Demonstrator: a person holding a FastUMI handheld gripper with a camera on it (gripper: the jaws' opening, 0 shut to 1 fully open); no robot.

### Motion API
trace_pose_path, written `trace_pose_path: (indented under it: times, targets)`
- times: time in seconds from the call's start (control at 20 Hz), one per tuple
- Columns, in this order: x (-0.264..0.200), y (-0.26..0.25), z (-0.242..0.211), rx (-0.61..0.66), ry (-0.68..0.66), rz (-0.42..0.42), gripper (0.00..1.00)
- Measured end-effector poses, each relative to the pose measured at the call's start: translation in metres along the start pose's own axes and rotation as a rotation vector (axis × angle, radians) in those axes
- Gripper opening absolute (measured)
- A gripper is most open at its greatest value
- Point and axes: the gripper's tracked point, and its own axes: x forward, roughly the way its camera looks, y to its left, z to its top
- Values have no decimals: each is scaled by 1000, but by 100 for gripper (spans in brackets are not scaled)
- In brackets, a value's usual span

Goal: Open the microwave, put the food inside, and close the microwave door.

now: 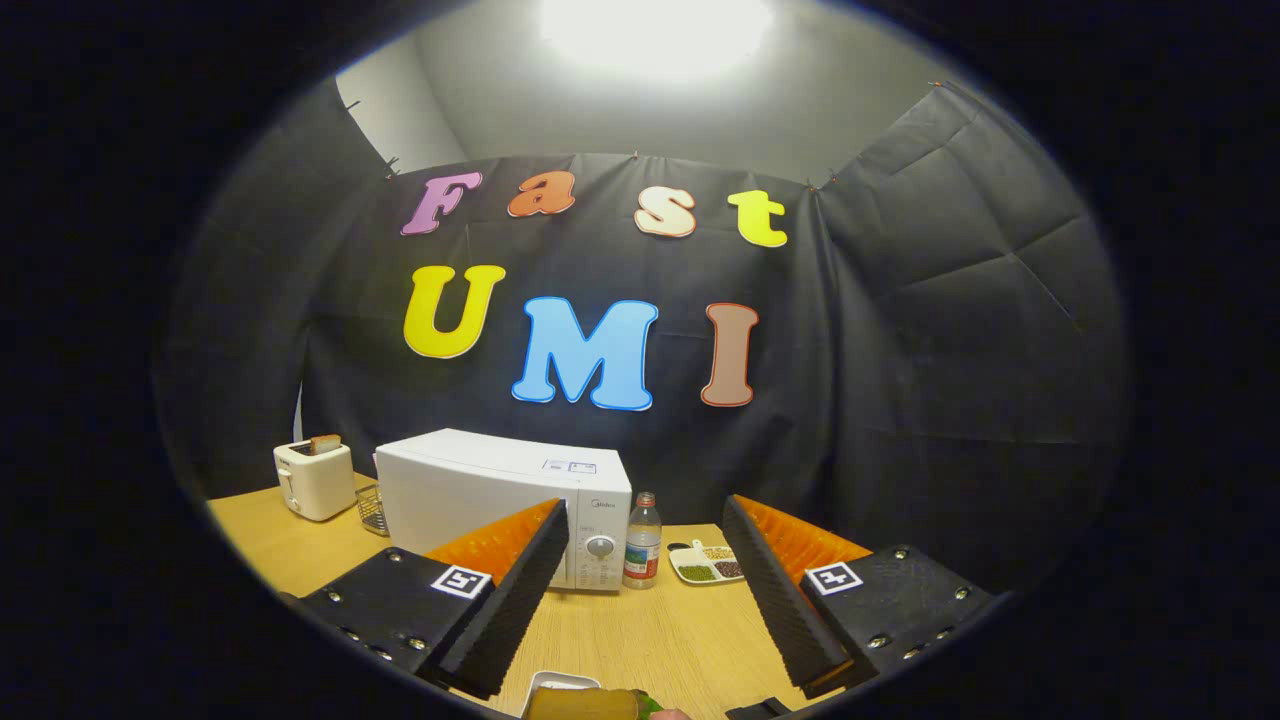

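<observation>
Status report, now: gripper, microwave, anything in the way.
Gripper open, holding nothing. Microwave beyond the fingers, door shut. Food near the fingers, on the table. Bottle stands beside the microwave.

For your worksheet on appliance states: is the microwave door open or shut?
Shut: the microwave beyond the open gripper shows its front flush, no interior visible.

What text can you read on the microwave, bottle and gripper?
No text is readable.
Microwave: the brand mark by the dial and the sticker on top are too small.
Bottle: the label is too blurred.
Gripper, open, short of both: square coded markers, no words.
</observation>
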Motion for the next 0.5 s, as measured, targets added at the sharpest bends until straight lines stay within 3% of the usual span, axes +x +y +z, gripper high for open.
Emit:
trace_pose_path:
  times: [0.5]
  targets:
    - [5, -5, -9, 21, 21, -8, 98]
